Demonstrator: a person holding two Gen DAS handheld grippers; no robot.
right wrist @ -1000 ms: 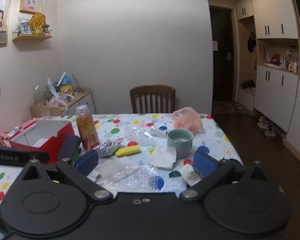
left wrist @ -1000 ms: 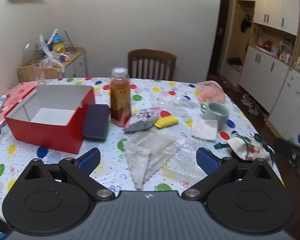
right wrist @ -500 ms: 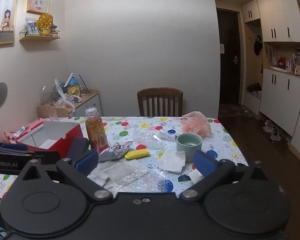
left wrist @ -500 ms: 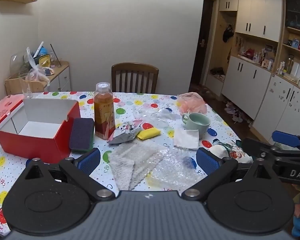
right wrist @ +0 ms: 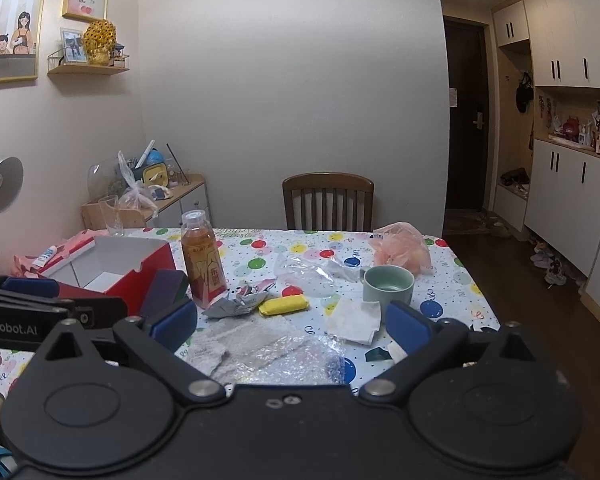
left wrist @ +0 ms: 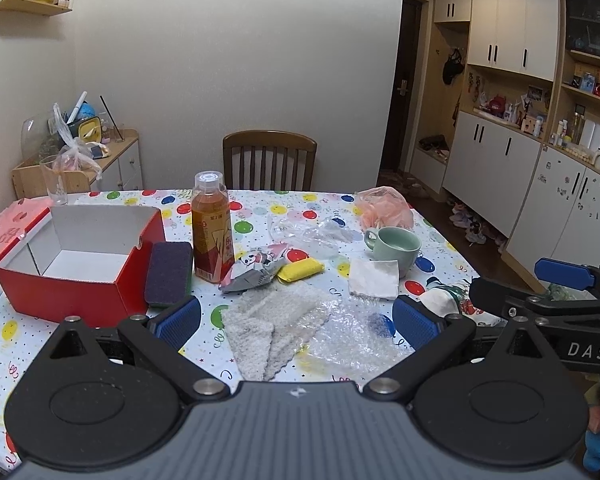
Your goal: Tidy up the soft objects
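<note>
A grey-white knit cloth (left wrist: pixel 274 326) (right wrist: pixel 236 338) lies at the table's near edge, with bubble wrap (left wrist: pixel 350 340) to its right. Behind it lie a yellow sponge (left wrist: pixel 300 270) (right wrist: pixel 283 305), a crumpled panda wrapper (left wrist: pixel 252 272) and a dark purple sponge (left wrist: pixel 168 272) leaning on an open, empty red box (left wrist: pixel 76 260) (right wrist: pixel 112 268). A white tissue (left wrist: pixel 374 283) and a printed fabric item (left wrist: pixel 446 300) lie at the right. My left gripper (left wrist: pixel 296 322) and right gripper (right wrist: pixel 290 326) are both open and empty, held back from the table's near edge.
A tea bottle (left wrist: pixel 212 232), a green mug (left wrist: pixel 392 244), clear plastic (left wrist: pixel 308 230) and a pink mesh puff in a bag (left wrist: pixel 384 208) stand farther back. A wooden chair (left wrist: pixel 270 160) is behind the table. The right gripper's arm (left wrist: pixel 548 304) shows at right.
Both grippers have risen and tilted up, so the table sits lower and farther in view. The right gripper has come into the left wrist view at the right. Nothing on the table moved.
</note>
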